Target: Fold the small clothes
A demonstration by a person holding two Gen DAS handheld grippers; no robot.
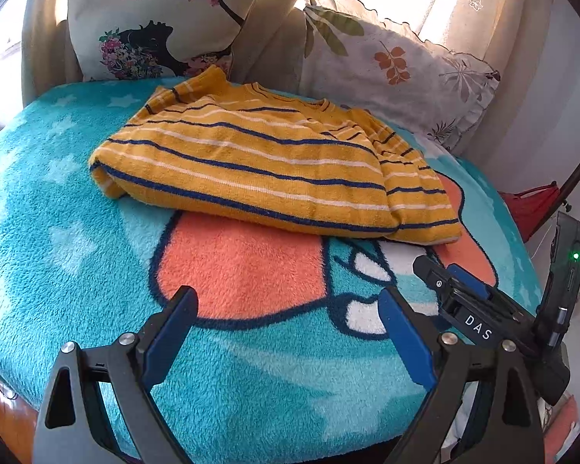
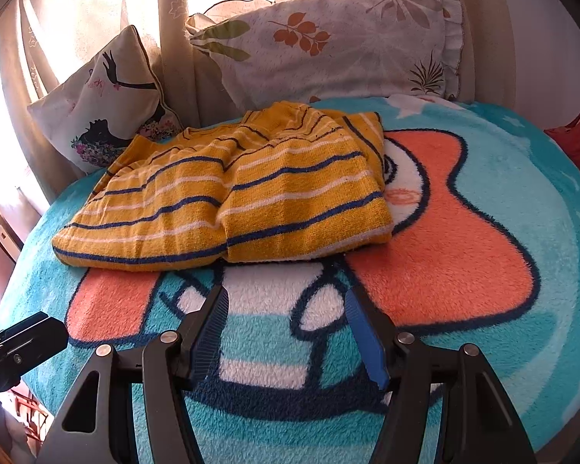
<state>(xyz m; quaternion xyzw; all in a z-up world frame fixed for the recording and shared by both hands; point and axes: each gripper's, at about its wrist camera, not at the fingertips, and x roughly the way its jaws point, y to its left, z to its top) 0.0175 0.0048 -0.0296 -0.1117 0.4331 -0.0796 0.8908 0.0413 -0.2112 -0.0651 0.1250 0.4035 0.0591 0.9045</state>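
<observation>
The mustard-yellow striped sweater point(image 1: 266, 170) lies folded on the fleece blanket — navy and white stripes up, neckline toward the pillows, one side bunched — grippers clear.

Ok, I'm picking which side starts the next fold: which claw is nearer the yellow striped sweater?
Right. The right claw is open just short of the yellow striped sweater's near hem. The left claw, also open, is farther back over the blanket.

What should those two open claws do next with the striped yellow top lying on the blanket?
Probably ease both forward to its near edge. The left gripper and right gripper stand open and empty over the blanket, short of the yellow striped top, which looks folded but bunched on one side.
</observation>
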